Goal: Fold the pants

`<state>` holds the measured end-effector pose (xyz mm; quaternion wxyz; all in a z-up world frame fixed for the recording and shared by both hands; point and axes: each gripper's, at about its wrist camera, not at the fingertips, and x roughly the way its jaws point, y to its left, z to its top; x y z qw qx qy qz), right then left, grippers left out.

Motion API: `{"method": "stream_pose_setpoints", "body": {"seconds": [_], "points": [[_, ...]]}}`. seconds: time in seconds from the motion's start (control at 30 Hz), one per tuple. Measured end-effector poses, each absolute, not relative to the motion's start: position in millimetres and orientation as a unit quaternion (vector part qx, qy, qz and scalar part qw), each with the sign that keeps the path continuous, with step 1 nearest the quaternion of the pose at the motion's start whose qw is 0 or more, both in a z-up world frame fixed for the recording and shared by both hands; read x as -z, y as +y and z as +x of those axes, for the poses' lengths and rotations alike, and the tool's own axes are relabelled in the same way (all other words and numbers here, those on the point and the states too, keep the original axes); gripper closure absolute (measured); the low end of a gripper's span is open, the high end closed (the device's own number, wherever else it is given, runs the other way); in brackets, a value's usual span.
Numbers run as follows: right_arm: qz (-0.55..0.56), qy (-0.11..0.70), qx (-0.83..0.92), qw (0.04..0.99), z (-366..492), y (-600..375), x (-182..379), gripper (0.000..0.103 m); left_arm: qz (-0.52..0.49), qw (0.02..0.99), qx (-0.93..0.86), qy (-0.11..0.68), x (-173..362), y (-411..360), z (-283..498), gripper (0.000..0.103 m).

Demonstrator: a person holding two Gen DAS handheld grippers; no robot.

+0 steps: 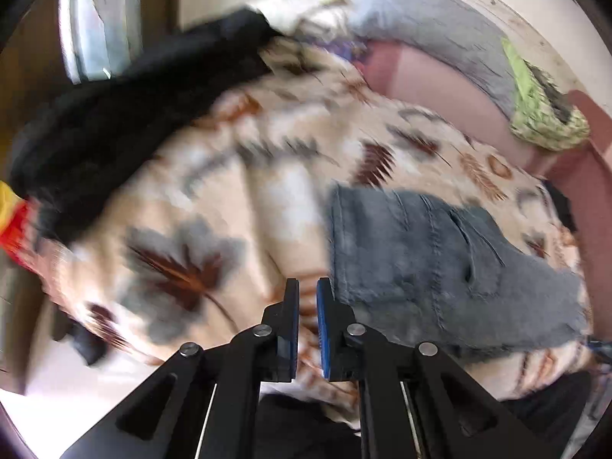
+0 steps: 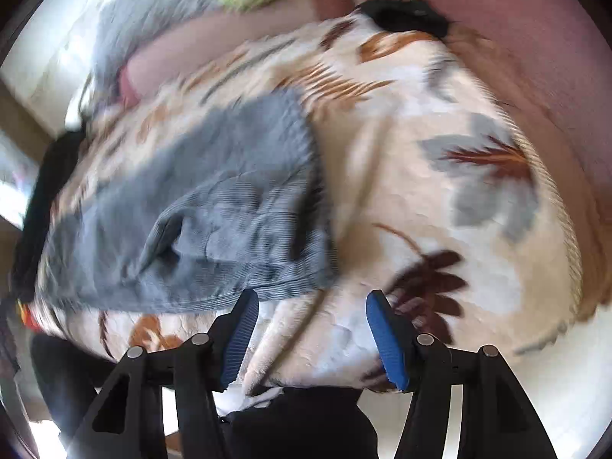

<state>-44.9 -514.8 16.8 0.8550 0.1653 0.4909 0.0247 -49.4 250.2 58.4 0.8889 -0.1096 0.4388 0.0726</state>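
Left hand-held gripper point(image 1: 307, 329): right up at the lens, blue pads drawn nearly together with only a thin slit between them, and no cloth caught in there. It hangs over the blanket, just beside the pants' left edge.
Right hand-held gripper point(image 2: 311, 338): jaws spread wide, blue ribbed fingers point(image 2: 240, 338) well apart, gripping nothing, with blanket pile showing through the gap.
Pants point(image 1: 440, 264): grey-blue corduroy, lying bunched in a compact heap on the blanket. In the right wrist view the pants point(image 2: 214, 214) sit up and to the left of the jaws, their lower hem just beside the left finger's tip; whether it touches, I cannot tell.
Blanket point(image 1: 214, 199): plush cream, printed with brown and grey leaves, spread across the bed under everything, with a corded edge visible on its right side in the right wrist view.
Black garment point(image 1: 126, 114): piled at the blanket's far left, well apart from the pants.
Pillows: a grey pillow point(image 1: 432, 19) lies beyond the blanket and a green pillow point(image 1: 543, 114) just beside it.
Sharpness: both views are smeared with motion blur, so fine detail in the cloth is hard to read.
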Motion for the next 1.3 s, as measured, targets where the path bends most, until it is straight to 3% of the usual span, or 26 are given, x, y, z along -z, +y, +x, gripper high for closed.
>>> {"method": "stream_pose_setpoints", "body": {"seconds": [0.03, 0.1, 0.13, 0.17, 0.3, 0.37, 0.43, 0.47, 0.53, 0.73, 0.83, 0.87, 0.93, 1.07, 1.2, 1.3], "points": [[0.179, 0.474, -0.019, 0.862, -43.0, -520.0, -27.2, 0.036, -0.100, 0.894, -0.069, 0.430, -67.6, 245.3, -47.6, 0.091], [0.200, 0.443, -0.013, 0.874, -29.3, -525.4, -48.1, 0.026, -0.089, 0.908, -0.036, 0.407, -84.4, 223.0, -41.0, 0.069], [0.209, 0.434, -0.017, 0.876, -16.9, -524.8, -54.1, 0.025, -0.084, 0.914, -0.018, 0.397, -88.7, 206.5, -34.5, 0.053], [0.214, 0.438, -0.020, 0.873, -9.7, -522.0, -54.8, 0.023, -0.077, 0.917, -0.007, 0.392, -88.9, 192.0, -28.3, 0.049], [0.238, 0.529, -0.008, 0.815, 20.8, -505.1, -23.9, 0.023, -0.050, 0.911, 0.009, 0.409, -62.2, 143.4, -3.7, 0.049], [0.252, 0.536, -0.006, 0.806, 18.1, -498.8, -14.7, 0.025, -0.042, 0.899, 0.014, 0.436, -33.7, 127.5, 6.8, 0.049], [0.251, 0.536, -0.017, 0.806, 20.2, -492.4, -11.3, 0.047, -0.029, 0.886, 0.001, 0.463, -11.0, 118.5, 12.8, 0.049], [0.232, 0.547, -0.023, 0.804, 24.9, -487.6, -7.1, 0.074, -0.016, 0.875, -0.007, 0.483, 3.9, 114.2, 18.0, 0.049], [0.165, 0.562, -0.040, 0.810, 27.7, -465.1, -12.6, 0.087, -0.013, 0.869, -0.011, 0.494, 19.8, 115.6, 21.5, 0.049], [0.016, 0.520, -0.029, 0.854, 0.8, -446.4, -64.4, 0.090, -0.055, 0.864, 0.000, 0.501, 20.7, 136.4, 20.4, 0.045], [-0.030, 0.556, -0.045, 0.829, -5.0, -458.1, -37.0, 0.090, -0.056, 0.859, 0.009, 0.508, 22.7, 145.4, 22.5, 0.045], [-0.025, 0.581, -0.038, 0.813, -4.6, -464.9, -17.6, 0.089, -0.056, 0.858, 0.012, 0.510, 22.0, 146.2, 21.8, 0.044], [0.004, 0.595, -0.031, 0.803, -5.3, -478.7, -2.4, 0.075, -0.045, 0.856, 0.016, 0.515, 21.4, 146.2, 23.2, 0.043], [0.106, 0.523, -0.034, 0.845, -6.5, -505.7, -38.8, 0.034, -0.023, 0.850, 0.016, 0.526, 20.6, 141.6, 25.3, 0.043], [0.185, 0.494, -0.049, 0.848, 31.2, -515.9, -56.0, 0.030, -0.010, 0.858, 0.006, 0.514, 8.3, 133.9, 23.7, 0.043], [0.222, 0.526, -0.056, 0.819, 76.8, -513.2, -34.8, 0.030, -0.003, 0.876, 0.017, 0.482, -7.9, 122.6, 16.9, 0.042]]}}
